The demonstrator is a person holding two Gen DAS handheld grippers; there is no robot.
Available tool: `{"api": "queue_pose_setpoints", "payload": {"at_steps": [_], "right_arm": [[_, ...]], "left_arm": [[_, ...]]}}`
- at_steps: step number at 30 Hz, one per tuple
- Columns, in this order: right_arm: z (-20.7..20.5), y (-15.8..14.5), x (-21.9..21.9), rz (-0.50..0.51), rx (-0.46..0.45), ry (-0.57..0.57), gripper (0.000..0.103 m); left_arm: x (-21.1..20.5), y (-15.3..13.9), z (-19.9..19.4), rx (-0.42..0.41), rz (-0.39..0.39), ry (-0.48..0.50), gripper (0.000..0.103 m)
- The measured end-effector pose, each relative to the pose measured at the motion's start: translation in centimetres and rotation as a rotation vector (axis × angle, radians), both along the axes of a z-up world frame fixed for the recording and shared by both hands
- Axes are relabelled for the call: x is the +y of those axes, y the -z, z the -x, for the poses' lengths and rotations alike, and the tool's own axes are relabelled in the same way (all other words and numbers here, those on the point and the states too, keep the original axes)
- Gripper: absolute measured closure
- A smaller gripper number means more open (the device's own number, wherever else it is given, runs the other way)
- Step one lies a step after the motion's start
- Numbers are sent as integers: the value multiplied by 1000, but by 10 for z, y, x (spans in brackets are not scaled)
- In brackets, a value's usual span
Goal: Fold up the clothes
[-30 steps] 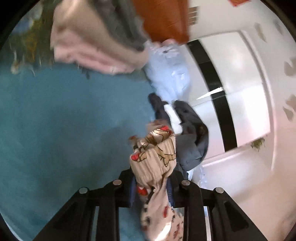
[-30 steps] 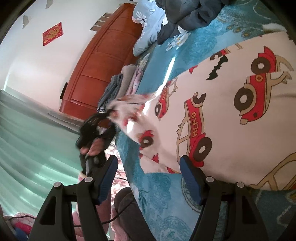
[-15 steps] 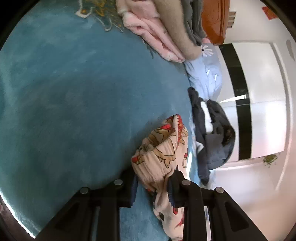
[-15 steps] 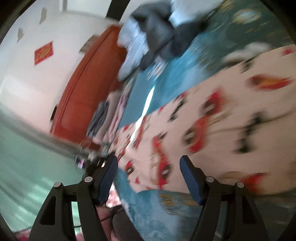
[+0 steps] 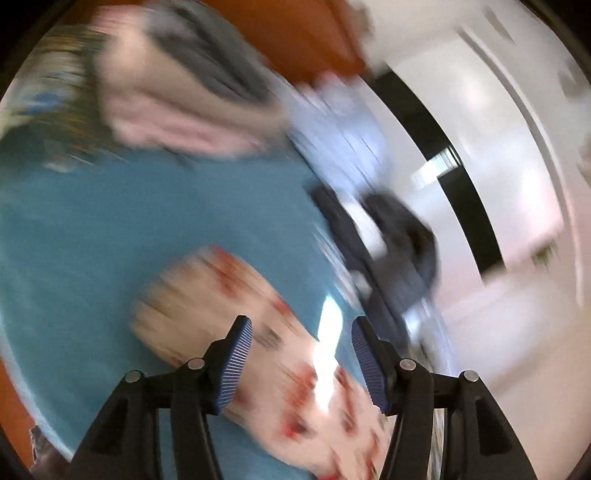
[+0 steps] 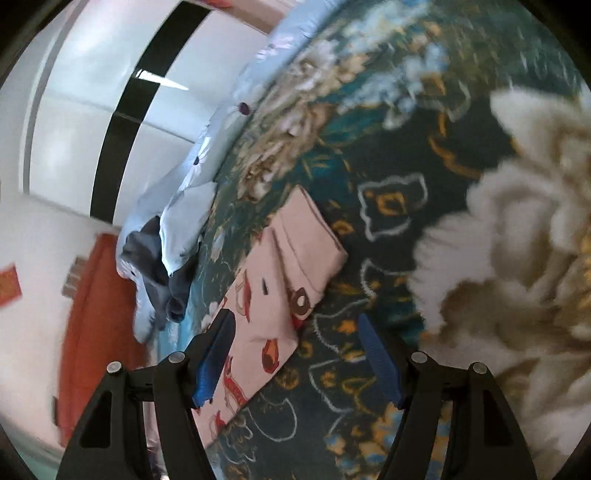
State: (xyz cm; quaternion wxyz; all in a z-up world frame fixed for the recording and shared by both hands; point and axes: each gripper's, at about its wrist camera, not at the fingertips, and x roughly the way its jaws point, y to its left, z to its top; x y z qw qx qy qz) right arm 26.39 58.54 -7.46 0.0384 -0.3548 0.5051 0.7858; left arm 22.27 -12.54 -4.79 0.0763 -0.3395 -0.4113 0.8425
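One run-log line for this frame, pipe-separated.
task: fold clothes | left gripper: jaws just opened, off car-print garment | right gripper: open, empty | garment lying folded on teal blanket

A teal floral bedspread (image 6: 369,155) covers the bed, a pale blue pillow (image 6: 184,210) lying at its edge. Behind stand a reddish wooden headboard (image 5: 295,33) and white wardrobe doors (image 6: 74,122) crossed by a black stripe (image 5: 443,147).

One car-print garment (image 6: 291,266) lies mid-frame on one teal bedspread (image 6: 373,140). One dark garment (image 5: 402,254) sits right of centre, one stack of folded clothes (image 5: 184,92) upper left, one pale blue pillow (image 6: 184,210) at left.
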Motion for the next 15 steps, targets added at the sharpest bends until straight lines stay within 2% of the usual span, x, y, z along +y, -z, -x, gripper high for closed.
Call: {"api": "queue_pose_setpoints", "payload": {"at_steps": [2,3,5,7,9,11,15], "right_arm": [[11,4,-9,20,4,4,31],[15,1,-15,-3,8,0,31],[23,-11,-30,-102,6,-14,31],[27,-26,-48,-237,37,-102,31],[35,-34,-70,-345,41,-203,31],[44,-33,-85,-444,6,-253,31],[53,-23,-105,-647,-87,-295,31]], "left_arm": [[36,6,12,-29,38,102,42],[54,9,16,-40,56,150,42],[89,17,24,-62,92,247,42],[116,24,29,-80,147,316,42],[137,33,33,-111,217,363,42],[147,42,28,-122,271,375,43],[136,44,21,-90,224,362,42]]}}
